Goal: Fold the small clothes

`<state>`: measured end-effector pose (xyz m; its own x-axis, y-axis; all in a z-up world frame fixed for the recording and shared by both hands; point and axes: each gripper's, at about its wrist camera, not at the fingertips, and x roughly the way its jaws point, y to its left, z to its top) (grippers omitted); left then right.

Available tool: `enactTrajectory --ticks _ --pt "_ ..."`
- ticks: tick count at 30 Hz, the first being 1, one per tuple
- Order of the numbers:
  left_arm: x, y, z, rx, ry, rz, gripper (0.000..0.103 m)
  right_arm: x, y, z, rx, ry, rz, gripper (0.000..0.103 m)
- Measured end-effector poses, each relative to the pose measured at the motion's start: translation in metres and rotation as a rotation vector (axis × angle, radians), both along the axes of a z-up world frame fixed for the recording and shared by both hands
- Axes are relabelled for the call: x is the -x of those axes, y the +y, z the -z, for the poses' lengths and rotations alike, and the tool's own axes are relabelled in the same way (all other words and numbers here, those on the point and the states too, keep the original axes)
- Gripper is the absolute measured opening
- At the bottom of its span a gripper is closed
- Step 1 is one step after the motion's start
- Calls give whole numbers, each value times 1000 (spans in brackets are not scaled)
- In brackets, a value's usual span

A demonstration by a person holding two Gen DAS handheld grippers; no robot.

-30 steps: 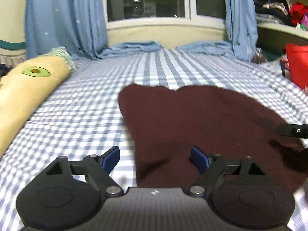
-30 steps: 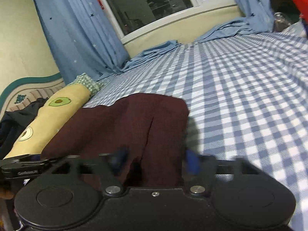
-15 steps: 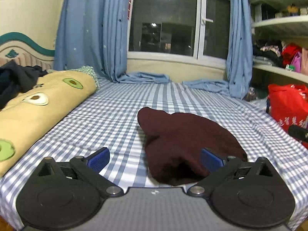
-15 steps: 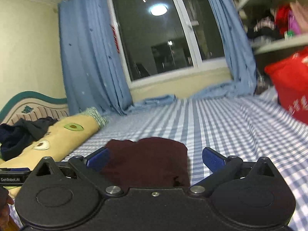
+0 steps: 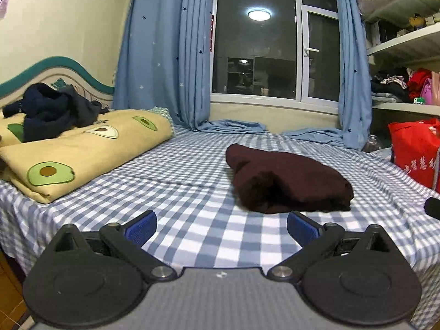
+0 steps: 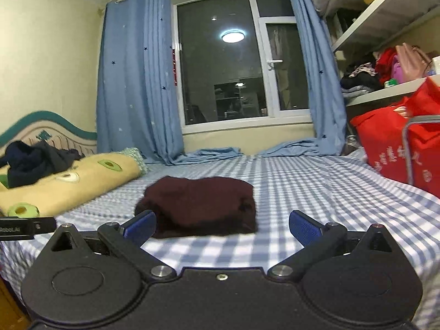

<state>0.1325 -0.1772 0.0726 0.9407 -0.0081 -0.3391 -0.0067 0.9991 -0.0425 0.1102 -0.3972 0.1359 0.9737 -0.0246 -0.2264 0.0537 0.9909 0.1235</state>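
Note:
A dark maroon garment point(image 5: 288, 178) lies folded into a compact bundle on the blue checked bed sheet point(image 5: 178, 165). It also shows in the right wrist view point(image 6: 203, 203). My left gripper point(image 5: 221, 227) is open and empty, held back from the bundle near the bed's front edge. My right gripper point(image 6: 222, 227) is open and empty, also short of the bundle. The tip of the left gripper point(image 6: 24, 228) shows at the left of the right wrist view.
A folded yellow avocado-print quilt point(image 5: 82, 151) lies on the left with dark clothes point(image 5: 52, 110) on top. A red bag point(image 5: 412, 151) stands at the right bed edge. Blue curtains point(image 5: 165, 55) and a window are behind, and shelves point(image 6: 385, 88) at right.
Both grippers have pulled back and risen away from the maroon garment, which now lies further off. Both are open and empty throughout.

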Motion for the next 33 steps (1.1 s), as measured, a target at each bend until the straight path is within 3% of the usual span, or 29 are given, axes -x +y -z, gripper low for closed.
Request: enactTrajectory --ticks 13,20,27,33 --pt "-4 0 19 12 39 16 102 -9 0 26 -11 41 17 103" --pt "-9 -1 28 -17 49 -6 102 -14 4 30 4 44 8 103" --pt "-16 5 35 10 68 -88 102 -19 3 32 12 38 -2 103" --pt "-19 10 37 23 73 -90 102 -28 4 38 36 53 -16 103"
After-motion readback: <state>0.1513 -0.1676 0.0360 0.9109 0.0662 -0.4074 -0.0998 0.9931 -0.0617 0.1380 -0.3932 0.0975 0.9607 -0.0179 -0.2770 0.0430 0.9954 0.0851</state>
